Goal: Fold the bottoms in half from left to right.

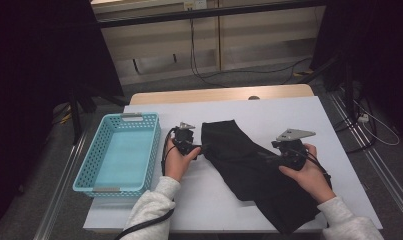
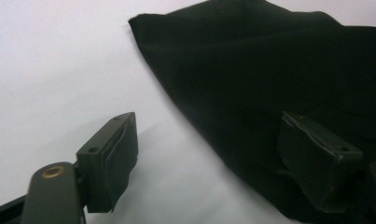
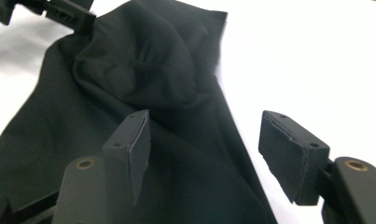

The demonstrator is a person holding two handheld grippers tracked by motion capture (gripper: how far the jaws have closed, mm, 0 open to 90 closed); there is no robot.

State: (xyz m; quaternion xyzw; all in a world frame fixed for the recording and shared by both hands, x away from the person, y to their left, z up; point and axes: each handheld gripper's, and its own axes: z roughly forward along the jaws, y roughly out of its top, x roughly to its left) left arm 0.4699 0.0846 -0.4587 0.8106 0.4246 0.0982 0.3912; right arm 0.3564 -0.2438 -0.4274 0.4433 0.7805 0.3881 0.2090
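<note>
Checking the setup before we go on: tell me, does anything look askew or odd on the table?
The black cloth lies crooked and rumpled across the white table, its lower end overhanging the near edge. The blue basket sits square. Both claws stand open.

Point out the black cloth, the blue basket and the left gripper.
black cloth (image 1: 249, 170), high view, middle of the fabric.
blue basket (image 1: 89, 165), high view, left wall.
left gripper (image 2: 209, 158), left gripper view, midway between its open jaws.
</note>
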